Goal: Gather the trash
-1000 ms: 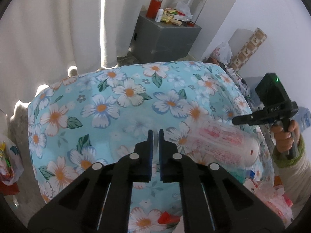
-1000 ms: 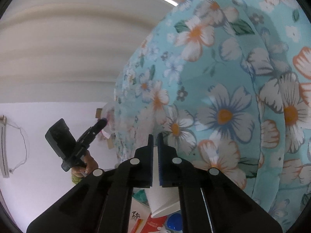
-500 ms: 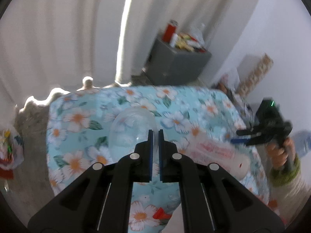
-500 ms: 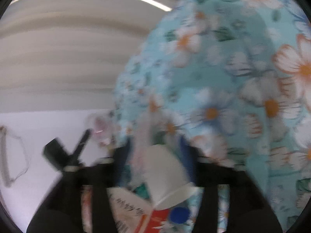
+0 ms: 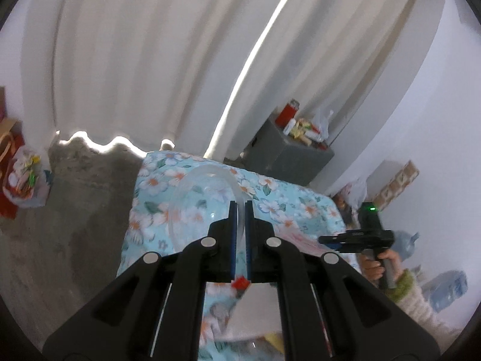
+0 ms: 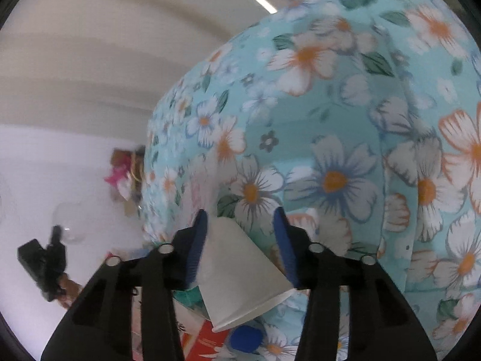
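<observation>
A clear plastic bowl (image 5: pixel 204 198) hangs above the flowered tablecloth (image 5: pixel 156 186), and my left gripper (image 5: pixel 239 207) is shut on its rim. A white paper cup (image 6: pixel 240 264) lies on its side, rim toward the camera, between the blue pads (image 6: pixel 198 240) of my right gripper (image 6: pixel 240 219). Those jaws are closing around it; the left pad touches the cup's base and cloth still shows beside the right pad's tip. In the left wrist view the right gripper (image 5: pixel 327 240) is low at the right, in a person's hand. The right wrist view shows the left gripper (image 6: pixel 55 230) far left with the bowl (image 6: pixel 69 222).
Red and white packets (image 6: pixel 204 337) and a blue cap (image 6: pixel 246 335) lie under the cup. A grey cabinet (image 5: pixel 288 156) carrying a red jar (image 5: pixel 288 112) stands by the white curtains. A bag of trash (image 5: pixel 24 171) sits on the concrete floor (image 5: pixel 75 225) at left.
My left gripper rose and drew back from the table, lifting the clear bowl. My right gripper went from shut to wide, then narrowed around the paper cup.
</observation>
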Demonstrator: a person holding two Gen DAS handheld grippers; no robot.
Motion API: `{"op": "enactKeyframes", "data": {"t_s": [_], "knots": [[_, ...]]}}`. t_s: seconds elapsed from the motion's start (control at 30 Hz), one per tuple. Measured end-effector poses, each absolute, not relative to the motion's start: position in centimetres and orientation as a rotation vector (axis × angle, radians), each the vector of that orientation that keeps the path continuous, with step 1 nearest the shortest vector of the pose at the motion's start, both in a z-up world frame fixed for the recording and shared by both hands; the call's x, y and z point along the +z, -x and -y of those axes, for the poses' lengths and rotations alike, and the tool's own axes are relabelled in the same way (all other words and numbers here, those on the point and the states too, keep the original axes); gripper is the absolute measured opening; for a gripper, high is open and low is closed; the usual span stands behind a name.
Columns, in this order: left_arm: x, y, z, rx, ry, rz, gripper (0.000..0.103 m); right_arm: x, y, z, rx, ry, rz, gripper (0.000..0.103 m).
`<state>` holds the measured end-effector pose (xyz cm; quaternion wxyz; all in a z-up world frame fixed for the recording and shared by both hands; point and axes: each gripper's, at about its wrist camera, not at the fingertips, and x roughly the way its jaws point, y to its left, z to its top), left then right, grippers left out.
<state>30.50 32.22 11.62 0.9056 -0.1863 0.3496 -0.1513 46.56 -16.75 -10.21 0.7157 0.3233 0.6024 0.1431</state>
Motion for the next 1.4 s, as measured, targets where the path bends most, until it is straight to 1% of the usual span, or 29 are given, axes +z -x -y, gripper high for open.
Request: {"op": "enactKeyframes", "data": {"t_s": [0.03, 0.1, 0.2, 0.4, 0.57, 0.67, 0.7, 0.77, 0.87, 0.9, 0.93, 0.97, 1.03, 1.2, 1.33, 1.4], "knots": [[11.9, -29.2, -32.6, -0.309, 0.399, -0.707, 0.003, -10.2, -46.7, 16.2, 0.316, -0.693, -1.333, 0.020], [12.3, -27.1, -33.1, -0.307, 0.418, -0.682, 0.003, -10.4, -46.2, 15.8, 0.308, -0.637, -1.328, 0.005], [12.9, -23.6, -33.9, -0.298, 0.438, -0.647, 0.003, -9.8, -45.1, 15.7, 0.306, -0.590, -1.305, 0.002], [14.4, -17.6, -33.5, -0.300, 0.432, -0.574, 0.003, -7.3, -44.1, 15.3, 0.339, -0.624, -1.223, 0.000], [14.9, -14.7, -32.8, -0.339, 0.423, -0.543, 0.003, -5.8, -42.8, 15.7, 0.392, -0.701, -1.226, 0.001], [14.5, -13.8, -32.2, -0.365, 0.430, -0.543, 0.003, -5.9, -42.4, 15.7, 0.424, -0.742, -1.242, 0.003], [14.3, -13.5, -32.0, -0.372, 0.427, -0.543, 0.003, -6.1, -42.5, 15.4, 0.430, -0.753, -1.250, 0.007], [13.9, -13.0, -31.5, -0.384, 0.422, -0.544, 0.003, -6.5, -42.3, 15.5, 0.448, -0.784, -1.271, 0.020], [13.1, -12.7, -30.6, -0.404, 0.417, -0.551, 0.003, -6.8, -42.1, 15.9, 0.413, -0.779, -1.279, 0.022], [12.8, -12.7, -30.5, -0.409, 0.418, -0.554, 0.003, -7.0, -42.2, 16.0, 0.392, -0.788, -1.276, 0.026], [12.7, -12.6, -30.4, -0.413, 0.421, -0.556, 0.003, -7.1, -42.3, 16.2, 0.378, -0.796, -1.272, 0.034], [12.3, -12.6, -30.2, -0.421, 0.428, -0.560, 0.003, -7.2, -42.3, 16.6, 0.362, -0.803, -1.269, 0.038], [11.5, -13.0, -29.6, -0.433, 0.429, -0.571, 0.003, -7.7, -42.5, 17.2, 0.317, -0.811, -1.274, 0.040], [10.4, -12.9, -27.8, -0.445, 0.419, -0.583, 0.003, -9.2, -43.3, 17.5, 0.290, -0.831, -1.311, 0.041], [9.5, -12.7, -26.3, -0.450, 0.413, -0.590, 0.003, -9.0, -43.8, 16.5, 0.345, -0.803, -1.305, 0.041], [9.0, -12.4, -25.6, -0.447, 0.407, -0.591, 0.003, -8.7, -44.1, 15.7, 0.350, -0.761, -1.304, 0.030]]}}
